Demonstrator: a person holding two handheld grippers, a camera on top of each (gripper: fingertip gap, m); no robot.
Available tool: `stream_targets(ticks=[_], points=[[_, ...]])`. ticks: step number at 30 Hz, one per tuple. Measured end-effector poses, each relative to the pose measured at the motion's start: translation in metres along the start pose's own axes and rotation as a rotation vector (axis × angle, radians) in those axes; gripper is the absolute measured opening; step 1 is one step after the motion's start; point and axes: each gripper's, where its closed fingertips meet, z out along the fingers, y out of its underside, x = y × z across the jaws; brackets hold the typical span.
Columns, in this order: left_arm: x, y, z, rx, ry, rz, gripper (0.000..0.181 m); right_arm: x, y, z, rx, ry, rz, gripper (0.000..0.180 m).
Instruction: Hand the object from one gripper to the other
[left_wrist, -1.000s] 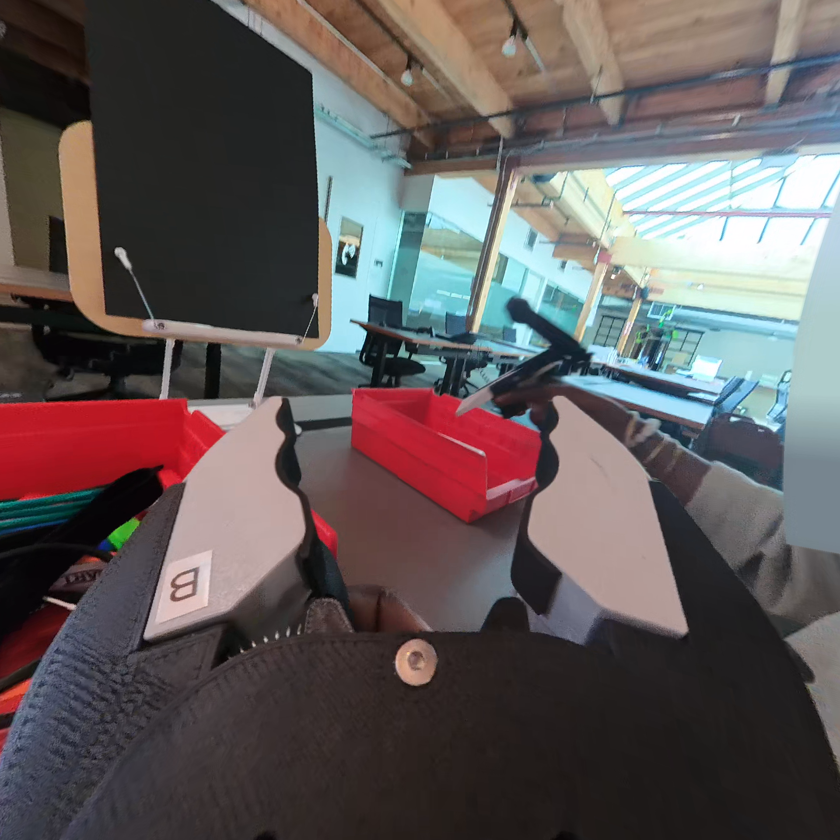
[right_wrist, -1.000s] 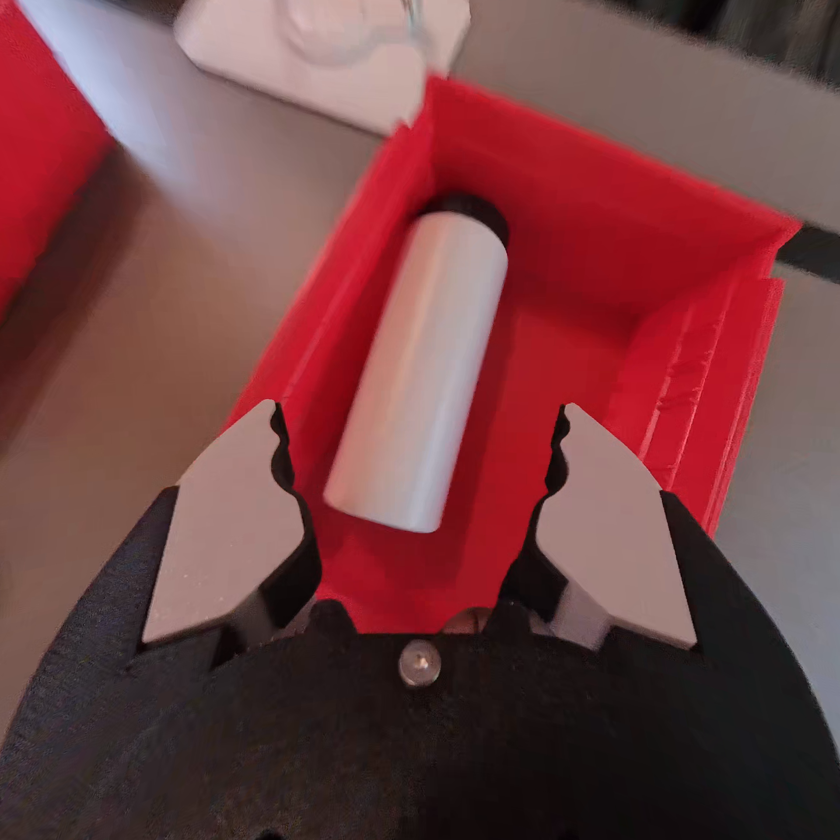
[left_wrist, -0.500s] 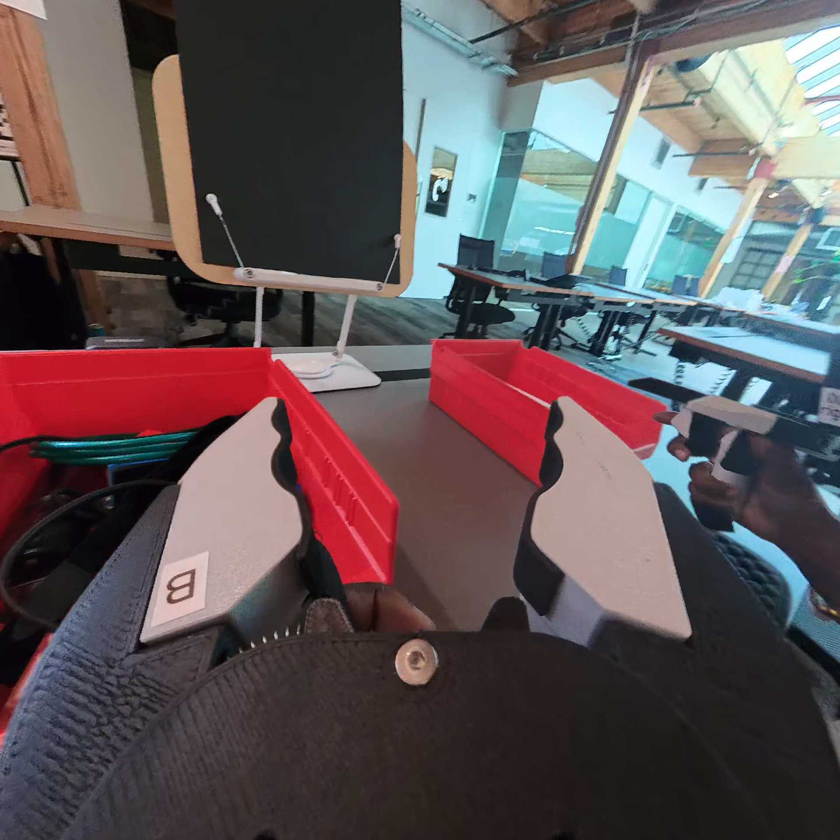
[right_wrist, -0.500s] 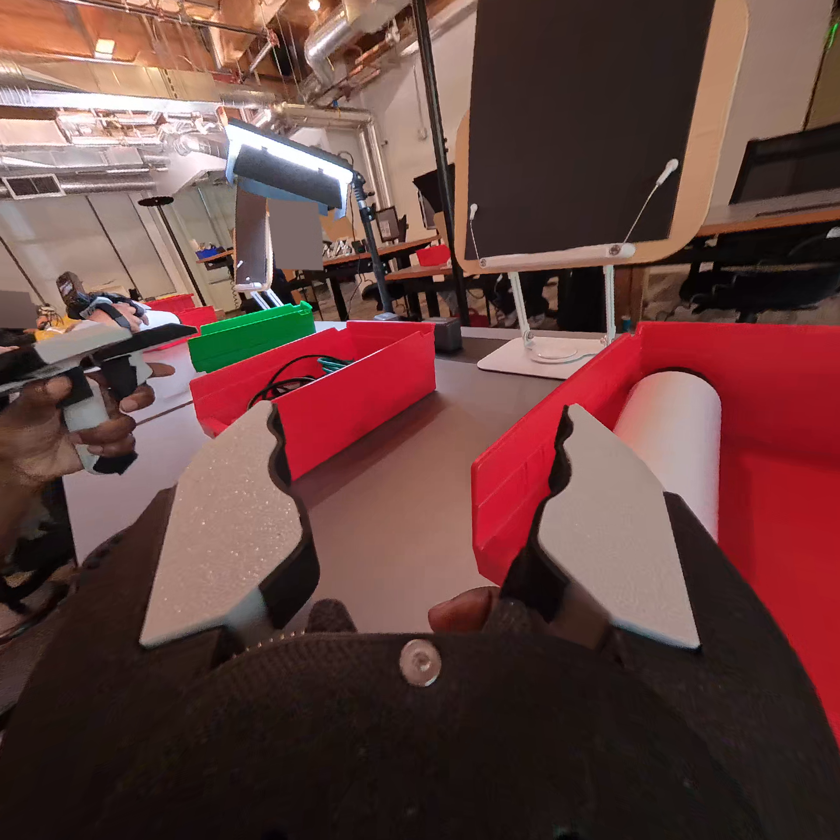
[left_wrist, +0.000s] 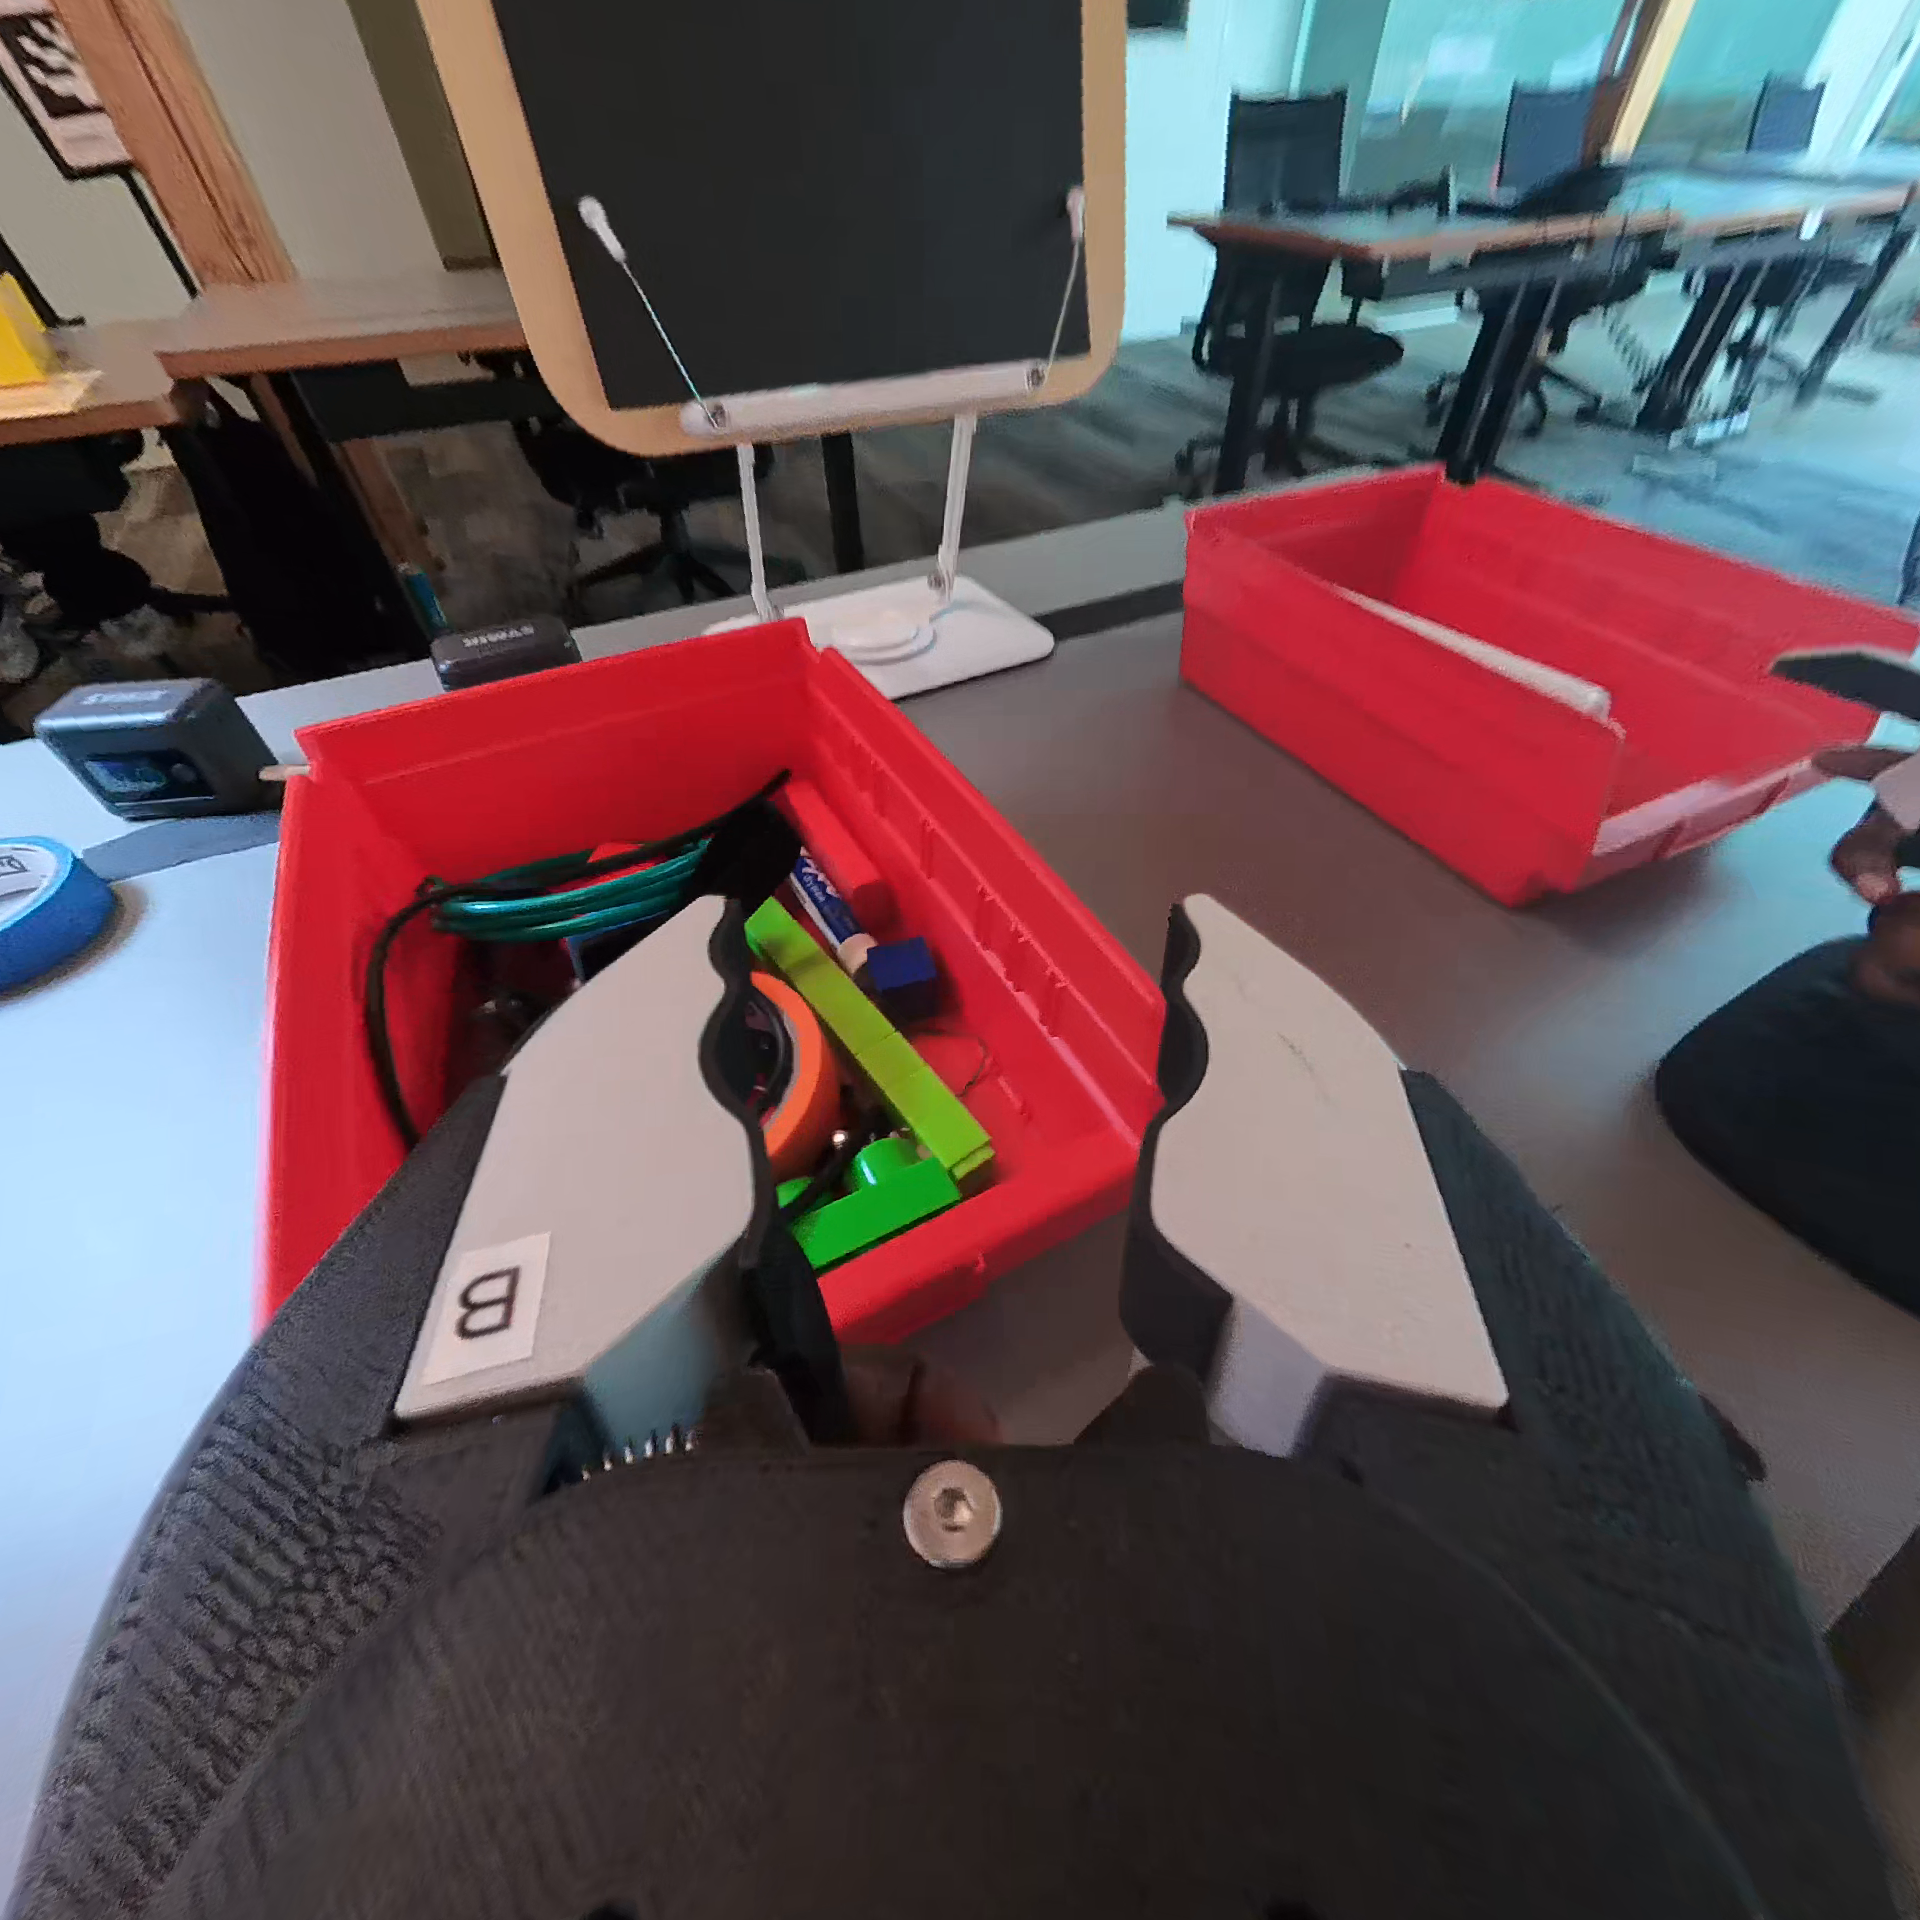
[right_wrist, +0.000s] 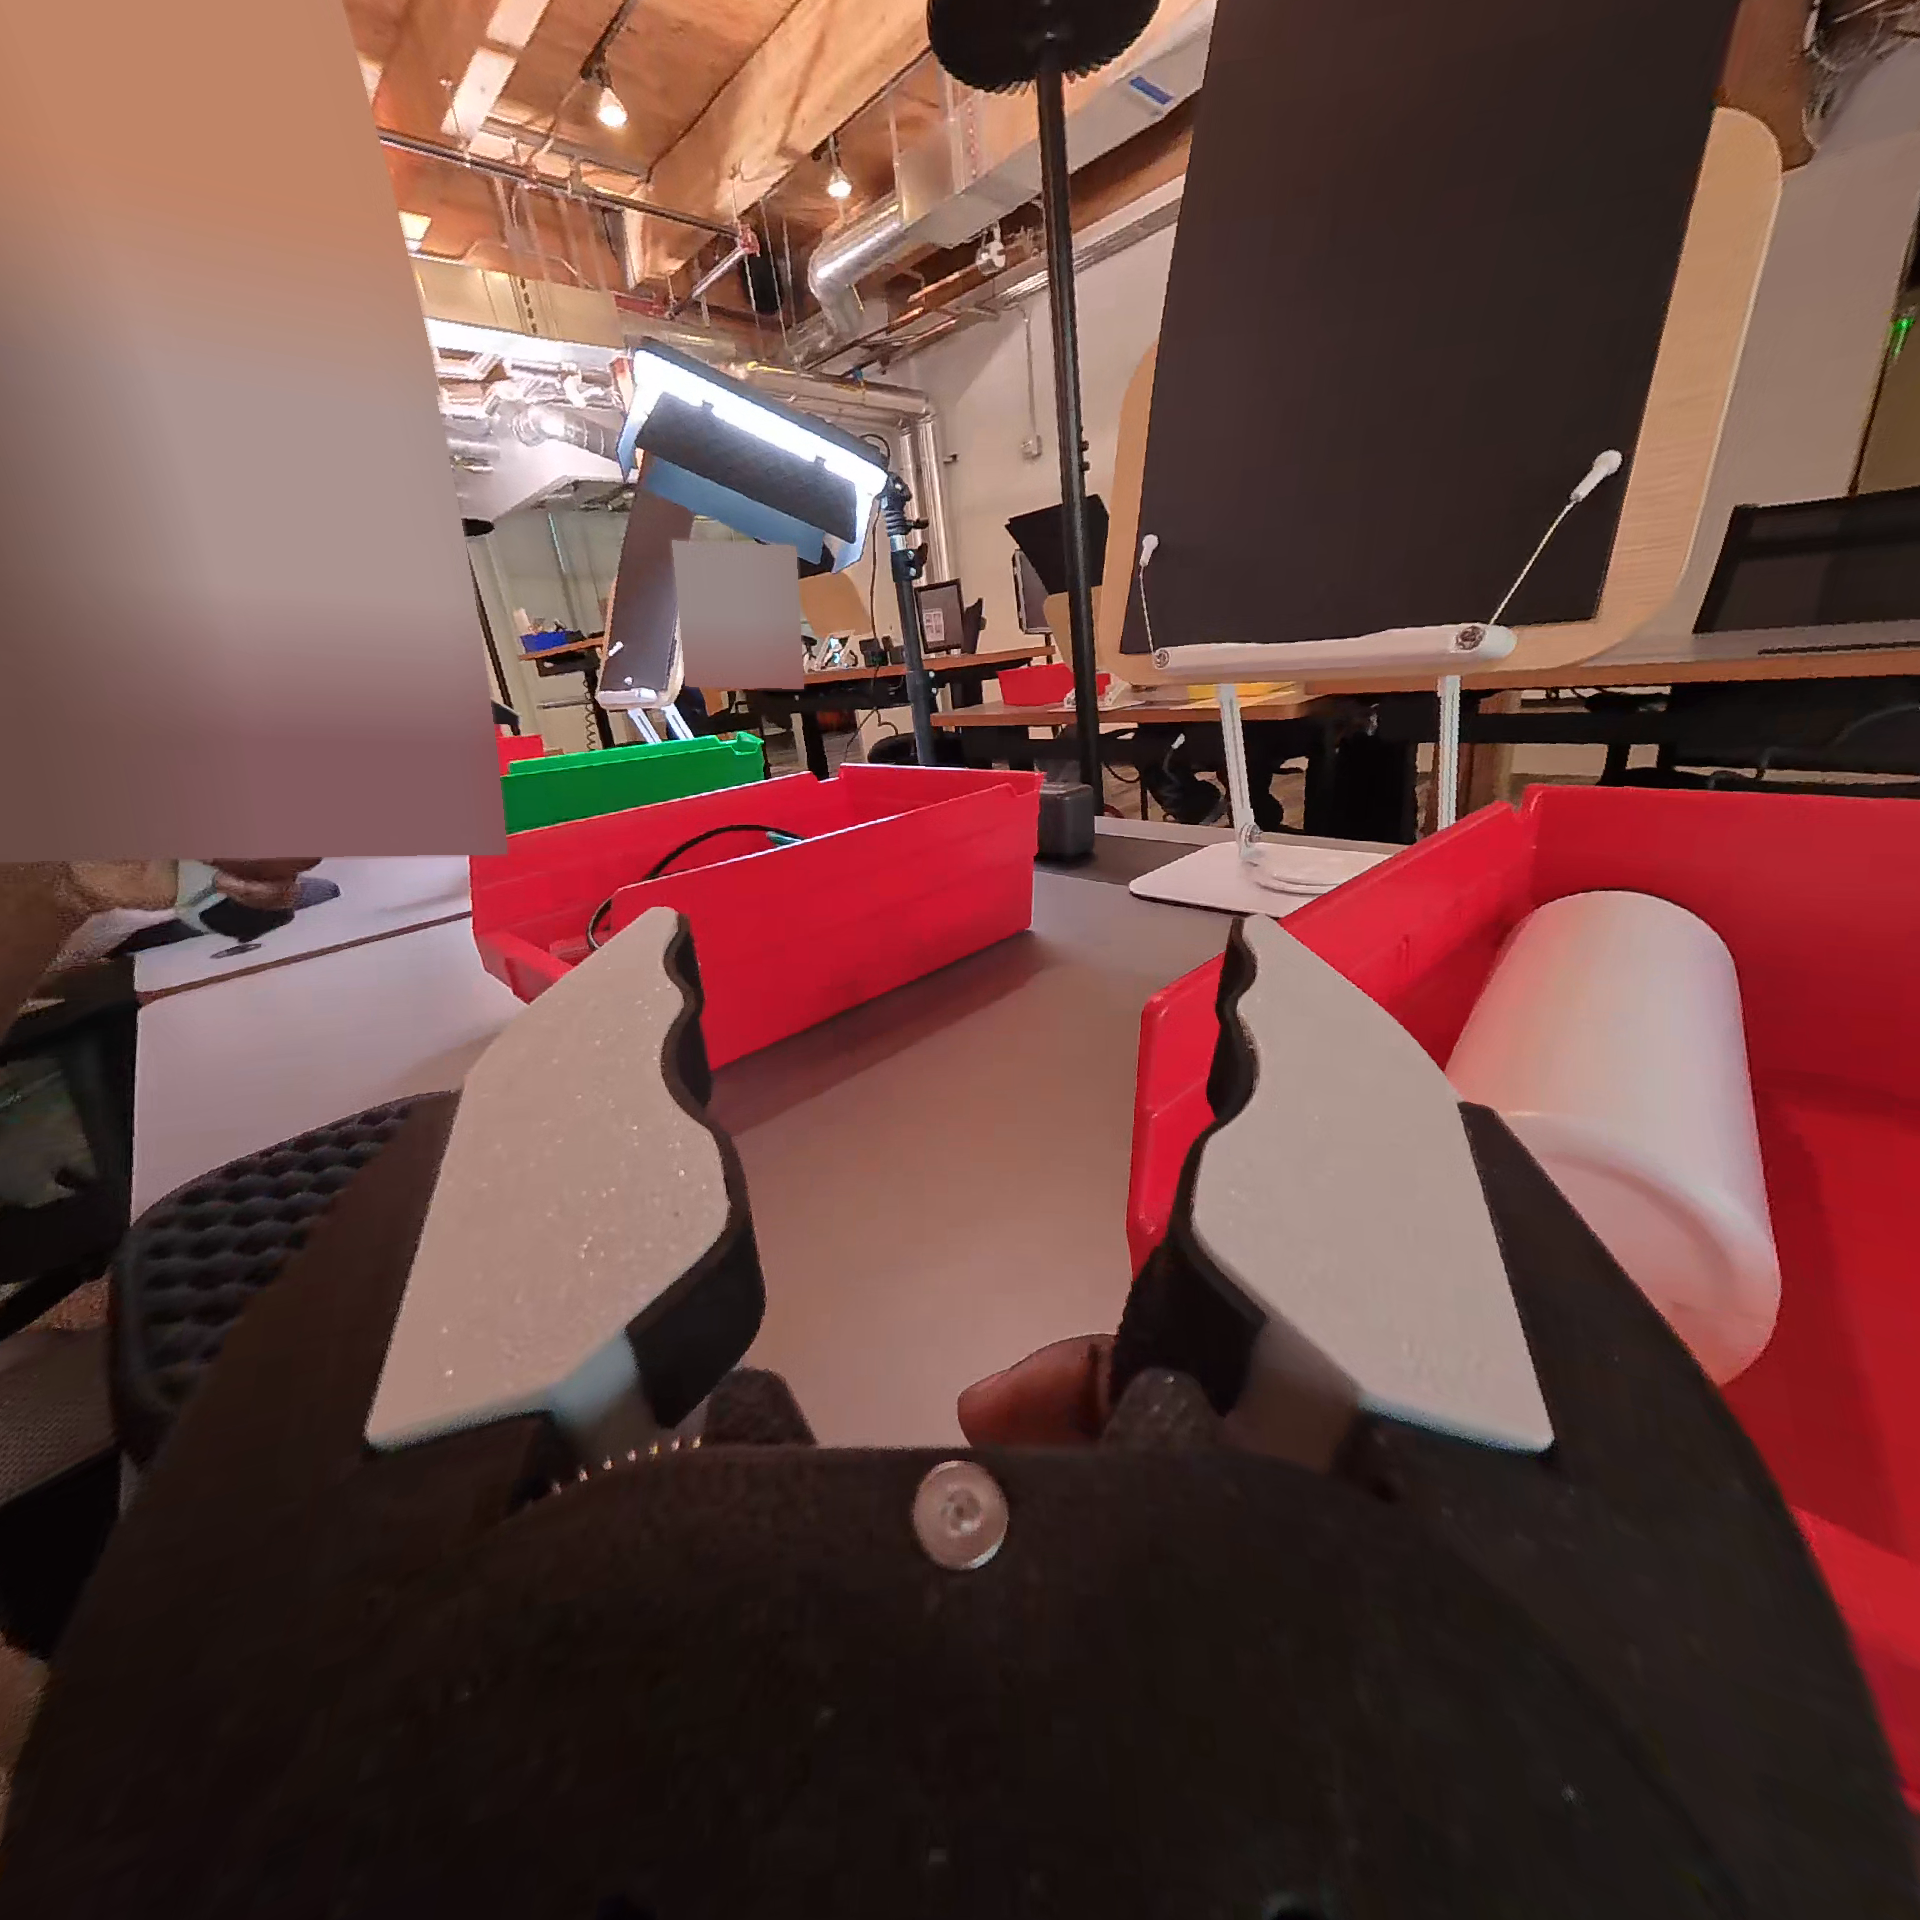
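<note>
The left gripper (left_wrist: 945, 935) is hanging wide open and empty above the near end of a red bin (left_wrist: 1049, 997) that is holding a green cable (left_wrist: 561, 894), an orange tape roll (left_wrist: 805, 1070), green bricks (left_wrist: 883, 1060) and a marker (left_wrist: 826, 904). The right gripper (right_wrist: 956, 956) is also gaping wide, holding nothing, over the grey tabletop (right_wrist: 935, 1122). The white cylinder (right_wrist: 1621, 1101) is lying on its side in the second red bin (right_wrist: 1174, 1049), just right of that gripper, its long axis running along the bin, away from the camera.
</note>
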Motion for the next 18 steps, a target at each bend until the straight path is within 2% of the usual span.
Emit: stream_targets(ticks=[4,9,13,18], points=[[-0.01,0.003,0.026,-0.19,0.035,0.116,0.076,0.002,-0.001,-0.001,0.011,-0.003,0.02,0.095],[-0.02,0.015,0.079,-0.407,0.042,0.355,0.076,0.002,-0.003,-0.004,0.031,-0.008,0.027,0.092],[-0.034,0.034,0.119,-0.544,0.081,0.435,0.073,0.001,-0.002,-0.004,0.029,-0.014,0.023,0.09],[-0.065,0.063,0.151,-0.671,0.056,0.454,0.057,0.001,-0.003,-0.005,0.04,-0.014,0.022,0.089]])
